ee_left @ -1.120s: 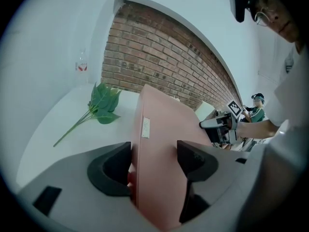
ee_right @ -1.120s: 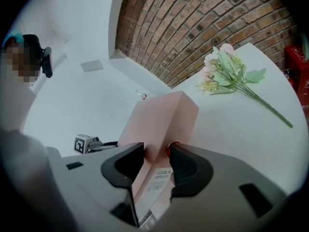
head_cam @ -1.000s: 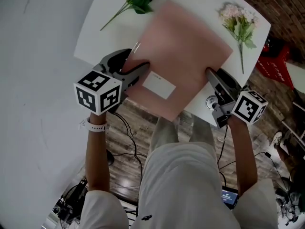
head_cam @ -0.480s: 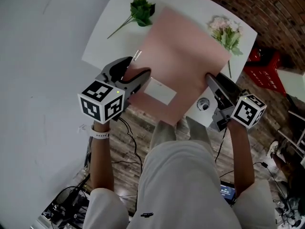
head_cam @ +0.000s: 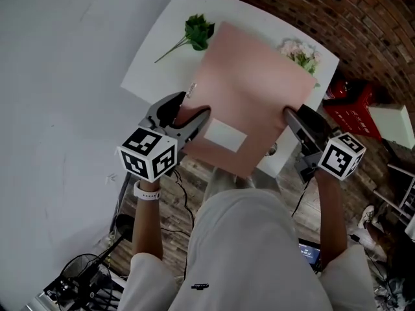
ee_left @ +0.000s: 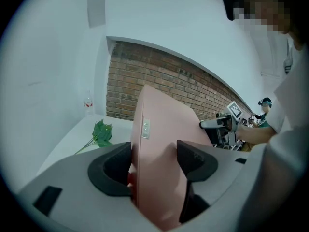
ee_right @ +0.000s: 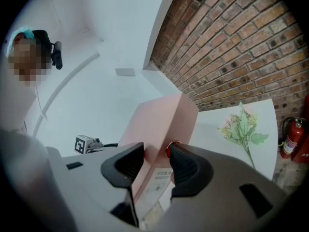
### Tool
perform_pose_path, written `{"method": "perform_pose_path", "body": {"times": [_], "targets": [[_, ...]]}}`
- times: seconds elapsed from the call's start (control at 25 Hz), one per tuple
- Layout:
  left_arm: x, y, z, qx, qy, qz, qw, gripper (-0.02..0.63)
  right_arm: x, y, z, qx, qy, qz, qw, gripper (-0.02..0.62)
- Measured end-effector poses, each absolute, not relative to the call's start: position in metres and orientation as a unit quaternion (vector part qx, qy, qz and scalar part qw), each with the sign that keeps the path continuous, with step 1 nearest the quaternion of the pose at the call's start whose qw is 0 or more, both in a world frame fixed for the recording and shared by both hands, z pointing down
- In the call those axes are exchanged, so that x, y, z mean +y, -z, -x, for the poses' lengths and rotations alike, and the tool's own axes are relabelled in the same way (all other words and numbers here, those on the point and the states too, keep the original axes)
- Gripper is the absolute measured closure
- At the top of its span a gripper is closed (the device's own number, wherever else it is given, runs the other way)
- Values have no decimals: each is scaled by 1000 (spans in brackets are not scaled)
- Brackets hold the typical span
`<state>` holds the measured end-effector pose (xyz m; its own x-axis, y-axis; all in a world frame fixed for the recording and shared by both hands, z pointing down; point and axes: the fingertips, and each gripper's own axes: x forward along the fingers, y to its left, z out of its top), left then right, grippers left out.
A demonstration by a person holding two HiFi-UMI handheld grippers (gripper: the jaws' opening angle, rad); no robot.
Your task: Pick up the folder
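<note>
Head view: the pink folder [head_cam: 253, 89] is at centre over the white worktop [head_cam: 146, 73]. The left tool [head_cam: 188, 114] is clamped on its 8 o'clock edge and the right tool [head_cam: 295, 118] on its 4 o'clock edge.

Left gripper view: both jaws press the folder, with a green sprig [ee_left: 100, 133] at 9 o'clock.

Right gripper view: the jaws pinch the folder's edge, with pale flowers [ee_right: 241, 129] at 3 o'clock.

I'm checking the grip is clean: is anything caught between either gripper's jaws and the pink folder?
Nothing visible. The left gripper and right gripper each clamp the pink folder directly at opposite edges. The green sprig and pink flowers lie on the table, away from both grips.
</note>
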<state>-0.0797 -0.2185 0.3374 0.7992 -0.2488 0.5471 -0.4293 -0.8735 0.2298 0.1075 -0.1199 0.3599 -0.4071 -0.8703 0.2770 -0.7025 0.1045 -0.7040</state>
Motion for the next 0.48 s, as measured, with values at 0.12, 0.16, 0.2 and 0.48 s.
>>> {"method": "perform_pose_path", "body": {"times": [0.12, 0.16, 0.2, 0.48], "targets": [[-212, -329, 81, -195, -241, -935, 172, 304, -118, -349, -109, 747, 389, 530, 100, 420], [-209, -327, 81, -199, -236, -935, 173, 304, -116, -346, -110, 750, 385, 529, 97, 420], [-206, -326, 82, -203, -230, -935, 176, 304, -115, -343, -111, 754, 381, 527, 94, 420], [-196, -309, 95, -241, -181, -934, 194, 304, -121, -311, -107, 782, 341, 517, 73, 420]]}}
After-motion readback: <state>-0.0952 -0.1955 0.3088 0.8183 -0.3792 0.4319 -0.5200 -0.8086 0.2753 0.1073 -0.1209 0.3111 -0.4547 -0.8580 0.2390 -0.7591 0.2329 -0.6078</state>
